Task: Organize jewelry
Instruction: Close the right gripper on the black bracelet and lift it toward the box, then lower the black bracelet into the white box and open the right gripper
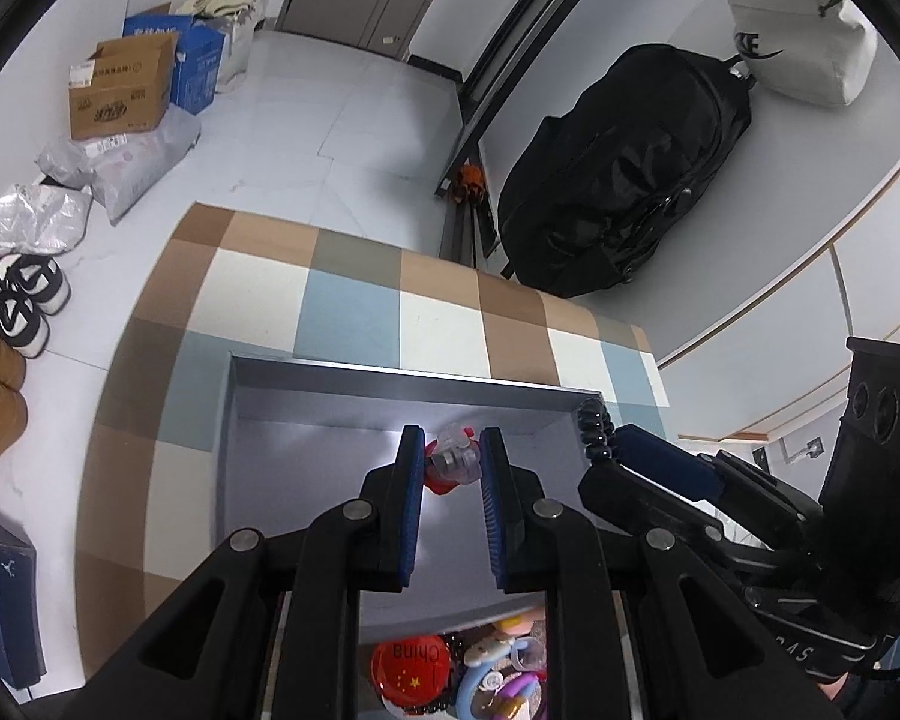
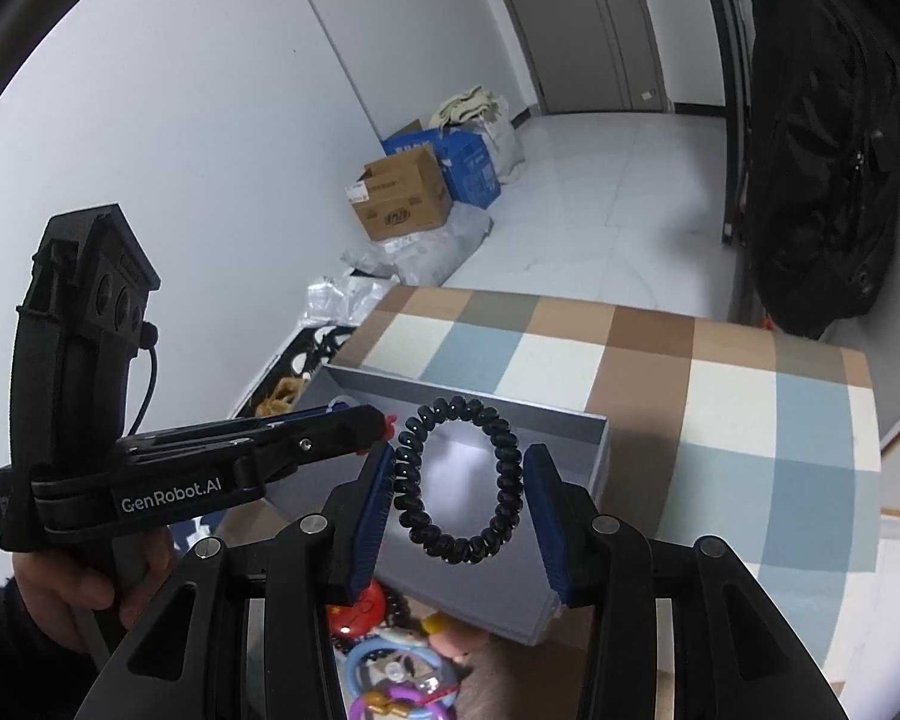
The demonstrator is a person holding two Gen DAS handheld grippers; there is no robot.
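Jewelry sort, mid-transfer: both my tools are loaded and sit over the grey tray (image 1: 390, 375) on the checkered cloth (image 1: 354, 300).

Left gripper (image 1: 450, 462), centre of its frame, is clamped on a small clear charm with a red part (image 1: 453, 461); the pads are close together and pinch it from both sides. It hangs above the tray floor, near the far wall.

Right gripper (image 2: 459, 480), lower centre of its frame, holds the black spiral bracelet (image 2: 456, 480). The coil spans the gap between the blue pads (image 2: 373, 492), touching the left one for sure; the right side is close, contact hard to confirm. It stays up, so I read it as gripped.

The unsorted pile (image 2: 390, 672) (red badge, blue ring, purple clasp) sits at the bottom edge, outside the tray.

My read on the next move: lower each piece to the tray floor, keep them apart, then release. The bracelet is springy and may bounce out.
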